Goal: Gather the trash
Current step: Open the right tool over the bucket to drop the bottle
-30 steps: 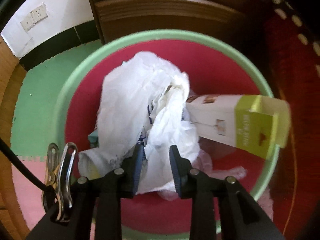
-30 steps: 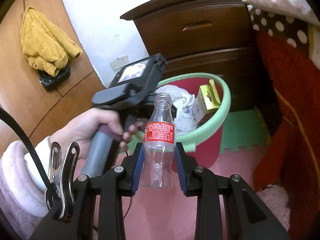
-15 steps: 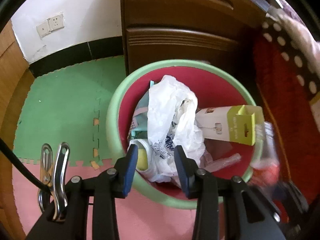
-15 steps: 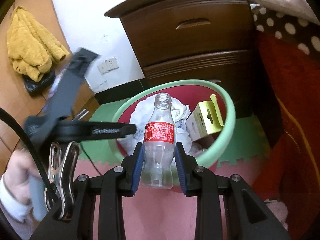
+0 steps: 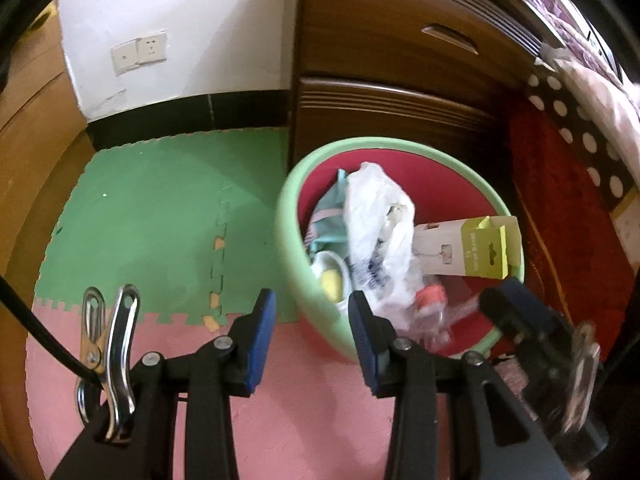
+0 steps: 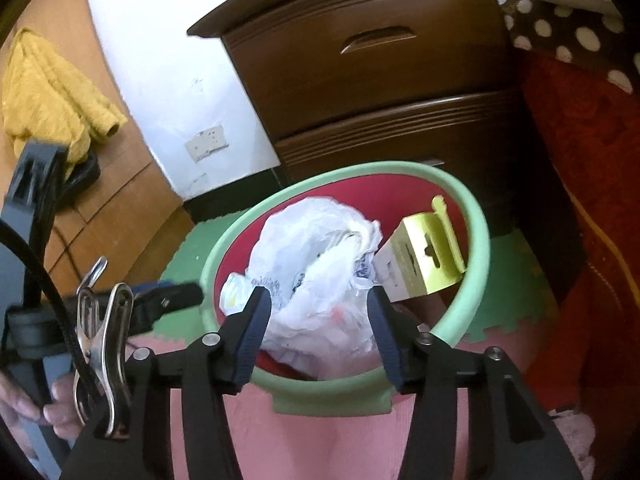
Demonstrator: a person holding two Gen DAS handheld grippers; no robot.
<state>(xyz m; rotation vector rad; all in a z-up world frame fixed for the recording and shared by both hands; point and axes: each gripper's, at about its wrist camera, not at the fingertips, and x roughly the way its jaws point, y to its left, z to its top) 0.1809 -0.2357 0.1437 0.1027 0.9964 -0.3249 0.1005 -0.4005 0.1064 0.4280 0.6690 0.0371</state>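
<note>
The right hand-held gripper (image 6: 318,330) hangs over the near edge of the trash bin (image 6: 478,240), its blue-padded fingers spread wide and holding nothing. Between them lies a crumpled white plastic bag (image 6: 316,256) inside the bin, with a blurred clear bottle with a red label (image 5: 430,298) beside it and a white and yellow-green carton (image 6: 420,268) leaning on the far right wall. The left hand-held gripper (image 5: 312,336) is also spread and empty, held above the pink floor mat (image 5: 304,412) just left of the bin's green rim. Behind the bin stands a dark wooden dresser (image 6: 380,76); a green floor mat (image 5: 152,216) lies to the left.
</note>
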